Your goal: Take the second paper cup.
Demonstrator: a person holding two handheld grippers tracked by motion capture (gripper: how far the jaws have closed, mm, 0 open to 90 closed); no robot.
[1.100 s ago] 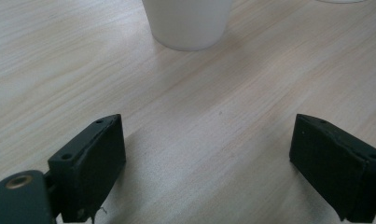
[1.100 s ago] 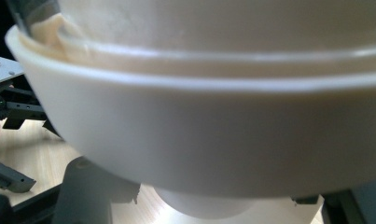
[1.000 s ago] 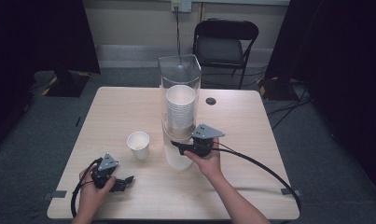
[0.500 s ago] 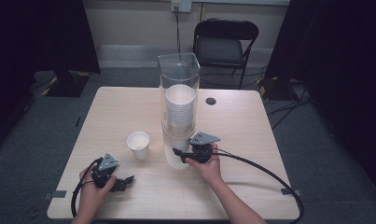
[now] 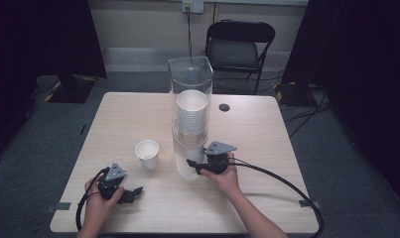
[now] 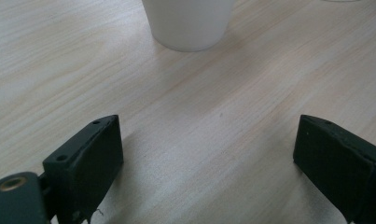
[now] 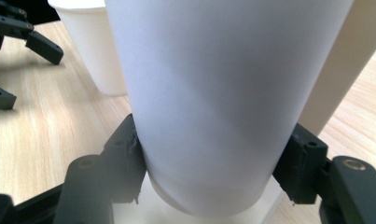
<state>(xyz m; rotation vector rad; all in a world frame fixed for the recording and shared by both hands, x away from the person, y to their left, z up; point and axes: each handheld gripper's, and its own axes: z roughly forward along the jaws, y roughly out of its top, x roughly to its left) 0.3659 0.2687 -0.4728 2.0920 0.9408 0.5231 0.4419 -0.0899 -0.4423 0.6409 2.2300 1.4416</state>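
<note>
A tall clear dispenser tube (image 5: 190, 82) stands mid-table with a stack of white paper cups (image 5: 191, 115) inside it. The lowest cup (image 5: 183, 159) hangs out below the tube. My right gripper (image 5: 191, 165) is shut on that cup near its base, its pads pressing both sides of the white wall (image 7: 223, 93). Its jaws have just eased open slightly, with the cup still between them. A single white cup (image 5: 148, 154) stands upright to the left. My left gripper (image 5: 133, 192) rests open on the table, facing that cup (image 6: 188, 23), nothing between its jaws.
The wooden table (image 5: 287, 148) has a round cable hole (image 5: 224, 107) behind the tube. A black folding chair (image 5: 239, 47) stands beyond the far edge. Cables trail from both grippers over the near table edge.
My right gripper has sunk a little toward the table with the lowest cup in its grip. The left gripper and the single cup have stayed put.
</note>
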